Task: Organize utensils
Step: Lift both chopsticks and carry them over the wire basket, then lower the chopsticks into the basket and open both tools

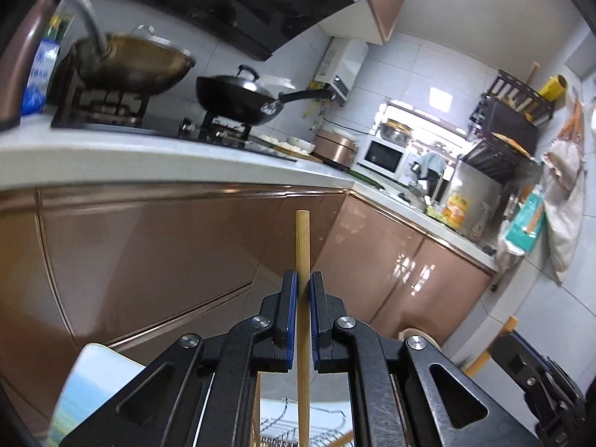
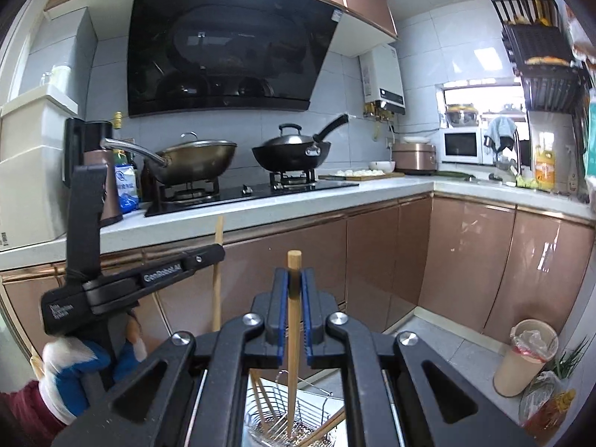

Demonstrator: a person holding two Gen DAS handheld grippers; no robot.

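You carry one chopstick (image 1: 302, 246) pinched in each tongs, left tongs (image 1: 302, 279) and right tongs (image 2: 294, 275); next, lower both into the wire basket (image 2: 294, 415).

Between black fingers with blue pads (image 2: 284, 309), a tan wooden chopstick (image 2: 292, 320); beyond them, glossy copper-brown cabinet doors (image 2: 465, 260).

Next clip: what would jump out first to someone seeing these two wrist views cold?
Each hand-held gripper is shut on a single wooden chopstick standing up between its blue pads: the left hand-held gripper with its chopstick, the right hand-held gripper with its own chopstick. Behind, two woks sit on the stove, a brass-coloured wok on the left and a lidded black wok on the right, under a big black range hood.
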